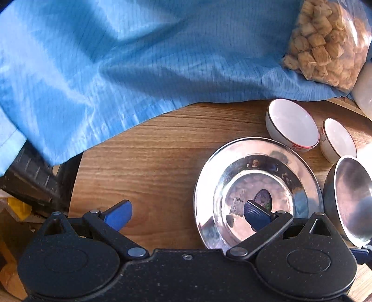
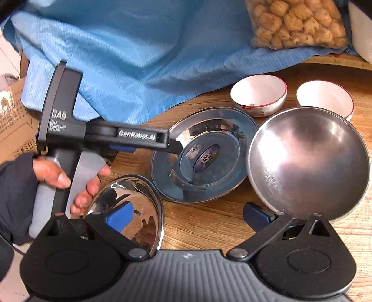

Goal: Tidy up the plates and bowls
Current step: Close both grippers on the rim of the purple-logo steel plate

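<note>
Wood-grain table (image 1: pixel 151 148), blue cloth (image 1: pixel 116 58) draped behind, steel plate (image 2: pixel 202 185), both hand-held grippers wide, empty

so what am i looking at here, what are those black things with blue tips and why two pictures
Each picture comes from a camera fixed on a hand-held gripper, a black two-finger clamp with blue pads, looking forward along its fingers. No robot: a person's hand holds the left gripper, seen from the right one. The left gripper is open, one finger over the steel plate. The right gripper is open and empty. On the wooden table lie a large steel bowl, a smaller shiny bowl, two white bowls, a blue cloth and a bag of snacks.
</note>
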